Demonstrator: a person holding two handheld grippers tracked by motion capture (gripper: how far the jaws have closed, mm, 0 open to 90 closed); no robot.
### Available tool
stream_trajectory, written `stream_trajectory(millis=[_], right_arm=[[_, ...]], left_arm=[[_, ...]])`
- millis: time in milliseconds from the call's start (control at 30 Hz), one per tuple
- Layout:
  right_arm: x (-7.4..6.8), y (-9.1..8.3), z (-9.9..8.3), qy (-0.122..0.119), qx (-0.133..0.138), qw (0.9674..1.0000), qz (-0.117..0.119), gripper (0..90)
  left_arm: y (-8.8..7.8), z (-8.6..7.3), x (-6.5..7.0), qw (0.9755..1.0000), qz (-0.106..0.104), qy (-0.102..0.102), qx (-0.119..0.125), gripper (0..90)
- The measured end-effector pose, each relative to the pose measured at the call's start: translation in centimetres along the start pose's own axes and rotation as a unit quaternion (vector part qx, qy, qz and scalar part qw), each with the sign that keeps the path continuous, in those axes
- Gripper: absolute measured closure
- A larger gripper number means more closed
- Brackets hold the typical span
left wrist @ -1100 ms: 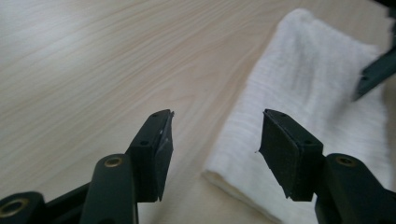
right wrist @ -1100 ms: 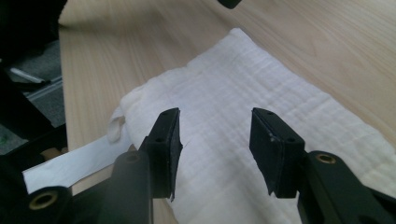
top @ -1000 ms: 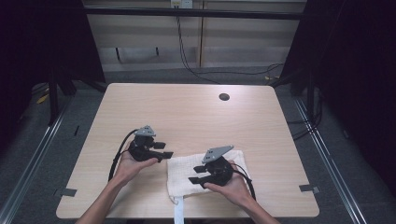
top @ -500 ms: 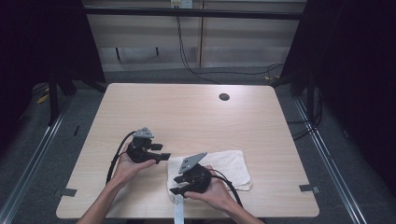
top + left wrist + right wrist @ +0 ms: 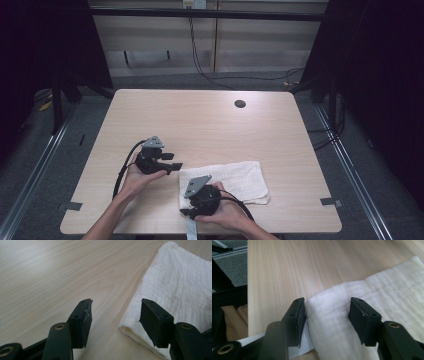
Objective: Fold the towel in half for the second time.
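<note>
Folded white towel [image 5: 227, 181]: being kept flat on the table [image 5: 210, 125], at the near edge, right of centre; a narrow white strip [image 5: 191, 231] is hanging over the table edge just below the towel's near left corner

Left tool [image 5: 172, 161]: being held in the person's left hand [image 5: 137, 176] just beside the towel's left edge, its tips pointed toward the towel; the jaws are being kept wide apart, nothing gripped; in the left gripper view [image 5: 113, 322] the towel's folded corner [image 5: 175, 292] is lying partly between the two pads, the right pad [image 5: 150, 320] standing over the cloth, no pressing visible

Right tool [image 5: 186, 212]: being held in the person's right hand [image 5: 225, 215] at the towel's near left corner; its jaws have just been opening; in the right gripper view [image 5: 327, 317] the folded corner [image 5: 332, 322] is sitting between the pads, the left pad [image 5: 298, 315] close against the cloth, the right pad [image 5: 359, 317] standing apart from it, so the grip is being shown as loosened

Round dark hole [image 5: 240, 104]: sitting well beyond the towel, toward the table's far edge
</note>
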State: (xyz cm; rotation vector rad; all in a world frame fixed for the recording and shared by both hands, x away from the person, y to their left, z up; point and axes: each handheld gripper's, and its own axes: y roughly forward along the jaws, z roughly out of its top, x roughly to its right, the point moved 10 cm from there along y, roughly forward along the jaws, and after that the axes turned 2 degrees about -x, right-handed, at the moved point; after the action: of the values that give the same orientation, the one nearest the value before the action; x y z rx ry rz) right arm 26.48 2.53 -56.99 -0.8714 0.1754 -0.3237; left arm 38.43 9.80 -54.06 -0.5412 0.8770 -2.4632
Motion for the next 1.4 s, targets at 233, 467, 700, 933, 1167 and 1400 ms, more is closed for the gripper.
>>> stream_trajectory(millis=[233, 467, 700, 933, 1167, 1400], right_arm=[[0.7, -0.2, -0.1, 0.014, 0.01, 0.9998, -0.008, 66.9], [1.3, -0.2, -0.1, 0.032, 0.013, 0.9993, -0.011, 79.0], [1.7, -0.2, -0.2, 0.045, 0.02, 0.9988, 0.004, 82.1], [1.7, -0.2, -0.2, 0.048, 0.023, 0.9986, 0.004, 82.2], [1.8, -0.3, -0.2, 0.061, 0.03, 0.9976, 0.011, 82.2], [1.7, -0.2, -0.2, 0.073, 0.036, 0.9966, 0.011, 82.2]], left_arm=[[0.4, -0.3, 0.4, 0.9999, -0.007, 0.005, -0.01, 42.6], [1.1, -0.9, 0.7, 0.9993, -0.022, 0.006, -0.03, 42.3], [1.5, -1.4, 0.8, 0.9984, -0.028, -0.007, -0.049, 46.2], [2.0, -1.6, 1.0, 0.9982, -0.025, 0.0, -0.055, 46.6], [2.9, -1.5, 1.6, 0.9972, -0.043, 0.01, -0.06, 53.1], [2.5, -2.0, 2.0, 0.9961, -0.062, 0.019, -0.061, 57.9]])
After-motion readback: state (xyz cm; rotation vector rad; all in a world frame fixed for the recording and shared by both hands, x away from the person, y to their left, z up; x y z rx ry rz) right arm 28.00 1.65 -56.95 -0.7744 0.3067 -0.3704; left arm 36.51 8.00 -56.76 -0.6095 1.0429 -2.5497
